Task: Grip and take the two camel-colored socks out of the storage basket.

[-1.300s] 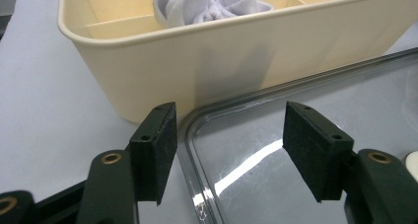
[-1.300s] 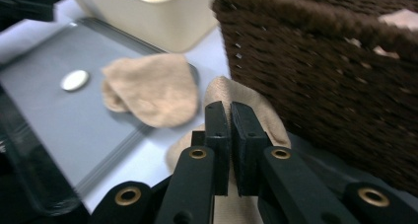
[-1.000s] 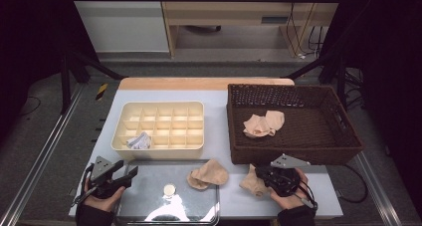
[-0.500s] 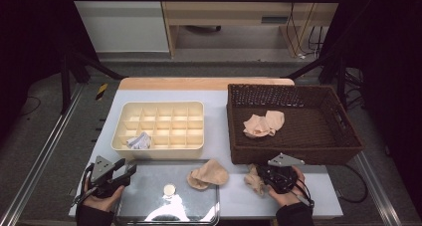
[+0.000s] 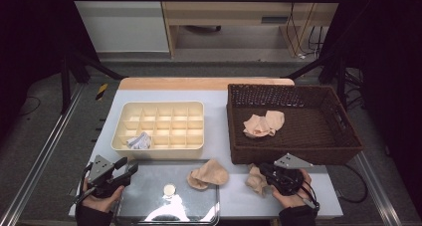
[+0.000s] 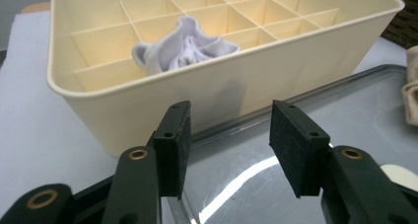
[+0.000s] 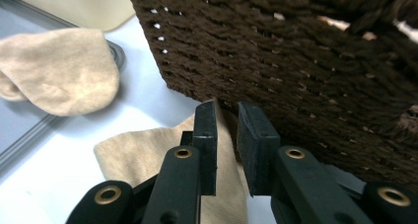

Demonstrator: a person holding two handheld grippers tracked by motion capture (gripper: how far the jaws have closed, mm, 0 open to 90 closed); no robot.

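The small tan cloth sock (image 7: pixel 148 160) looks soft and matt. The dark brown woven basket (image 7: pixel 296 66) is rough. The cream plastic divided box (image 6: pixel 276 71) is smooth, and the flat metal tray (image 6: pixel 345 115) is shiny.

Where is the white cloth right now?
In the high view, the white cloth sits in a front-left compartment of the cream divided tray, left of the wicker basket.
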